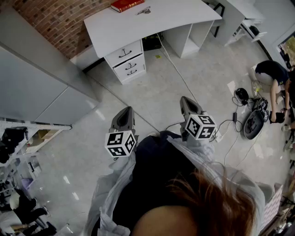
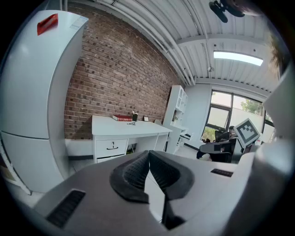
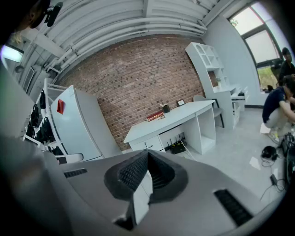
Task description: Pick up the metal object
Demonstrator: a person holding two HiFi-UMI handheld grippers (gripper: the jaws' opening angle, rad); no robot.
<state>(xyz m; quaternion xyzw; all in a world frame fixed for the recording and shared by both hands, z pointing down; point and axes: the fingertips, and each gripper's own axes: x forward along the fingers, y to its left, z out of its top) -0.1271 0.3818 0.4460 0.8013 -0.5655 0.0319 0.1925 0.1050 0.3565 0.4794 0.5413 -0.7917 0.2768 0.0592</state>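
Note:
A small metal object [image 1: 143, 10] lies on the far white desk [image 1: 161, 20], next to a red book [image 1: 126, 4]. In the left gripper view the metal object [image 2: 132, 122] shows as a tiny glint on the desk top [image 2: 124, 126]. Both grippers hang over the floor, well short of the desk. My left gripper [image 1: 126, 112] is shut with nothing in it, its pads meeting at the tips [image 2: 149, 152]. My right gripper [image 1: 185, 101] is also shut and empty [image 3: 147, 152]. The right gripper view shows the desk [image 3: 175, 116] and the red book [image 3: 155, 115] by the brick wall.
A tall white fridge [image 1: 37, 87] stands at the left. The desk has drawers [image 1: 128, 59] on its left side. At the right a person [image 1: 272, 76] crouches beside cables and gear [image 1: 252, 120] on the floor. A white shelf unit [image 3: 212, 64] stands past the desk.

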